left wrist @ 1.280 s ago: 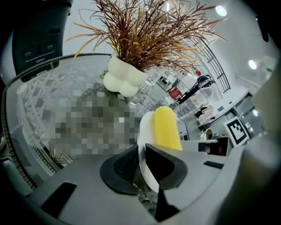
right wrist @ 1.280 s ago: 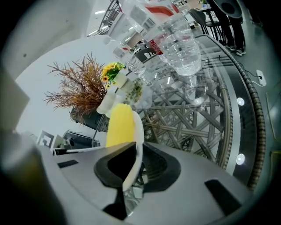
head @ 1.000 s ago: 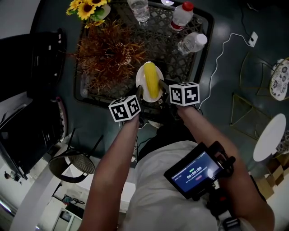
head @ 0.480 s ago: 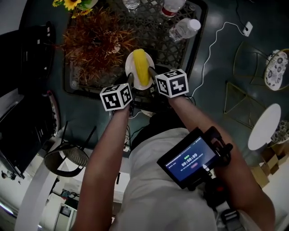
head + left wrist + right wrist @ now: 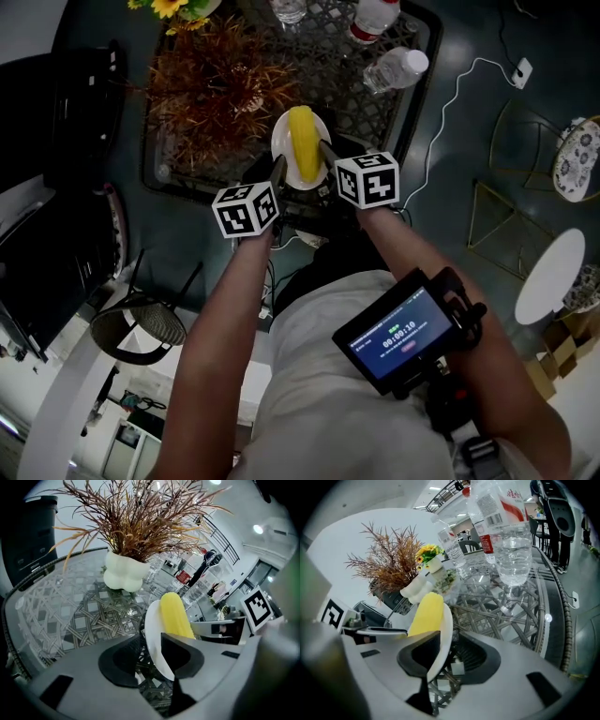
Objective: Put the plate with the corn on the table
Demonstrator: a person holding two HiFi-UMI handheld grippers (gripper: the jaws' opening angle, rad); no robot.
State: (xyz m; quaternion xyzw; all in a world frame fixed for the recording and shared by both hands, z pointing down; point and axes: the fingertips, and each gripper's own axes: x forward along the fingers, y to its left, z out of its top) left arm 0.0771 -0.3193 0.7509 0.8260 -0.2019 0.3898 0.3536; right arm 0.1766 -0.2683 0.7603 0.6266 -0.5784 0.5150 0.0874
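Note:
A white plate carrying a yellow corn cob lies on the dark lattice table near its front edge. My left gripper is at the plate's near-left rim and my right gripper at its near-right rim. Seen from the left gripper, its jaws are opening around the plate; a gap shows beside the rim, and the corn lies beyond. Around the right gripper the plate's rim also sits between parted jaws, lattice showing beside it.
A dried reddish plant in a white vase stands left of the plate. Water bottles stand and lie at the back right, sunflowers at the back left. A black chair is left of the table, a white stool on the right.
Both grippers stay at the plate's near rim at the table's front edge. The head view has shifted a little; the plate and corn keep their place on the table.

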